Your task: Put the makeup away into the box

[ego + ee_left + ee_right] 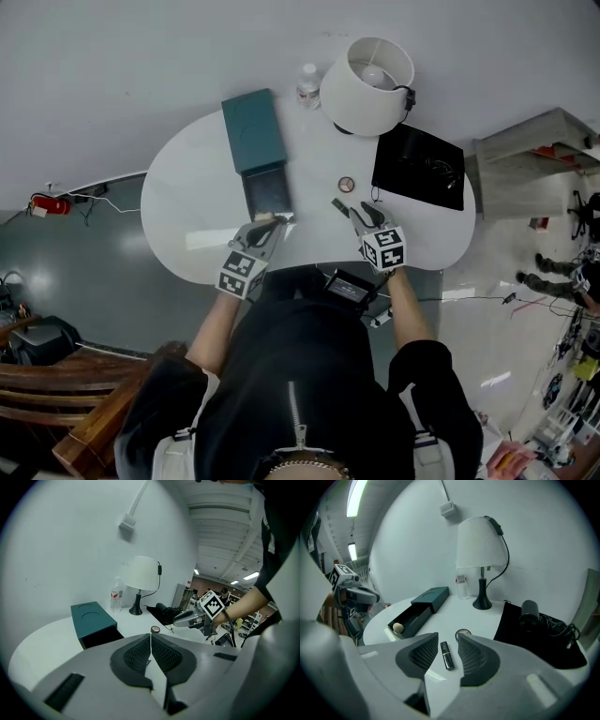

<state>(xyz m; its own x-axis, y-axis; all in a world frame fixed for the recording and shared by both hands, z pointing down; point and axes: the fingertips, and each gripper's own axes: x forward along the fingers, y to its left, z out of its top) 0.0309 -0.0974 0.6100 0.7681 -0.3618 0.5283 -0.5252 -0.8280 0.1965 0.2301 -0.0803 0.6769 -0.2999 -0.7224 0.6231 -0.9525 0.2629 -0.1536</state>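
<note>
Table (187,206): white, rounded, and carries everything noted below.

Lamp (367,80) and black bag (417,167): at the far right. Neither belongs to the task, and both are well apart from the work area.

Box (251,129): teal, lying lengthwise at the far left-centre. Its drawer (267,192) is pulled out toward the person, evidently so that items can be dropped in from above.

Left gripper (265,222): at the drawer's near end, jaws closed together with nothing between them. Contact with the drawer cannot be confirmed. Judged to be parked there, or placed to steady the drawer.

Right gripper (366,217): angled down at the table, jaws standing moderately apart. The lipstick (447,655) lies flat on the table in line with the gap. The pads are not on it, so it is not held. The gap looks set to straddle the tube across its narrow width.

Compact (462,633): round, on the table just beyond the lipstick and not yet stowed.

Sponge (397,627): small and pale, already in the drawer at its near end.

Assessment: one item is in the drawer and two are outstanding. The lipstick is the item in hand, and the approach is aligned with it. The tube may roll if it is pinched off-centre.
</note>
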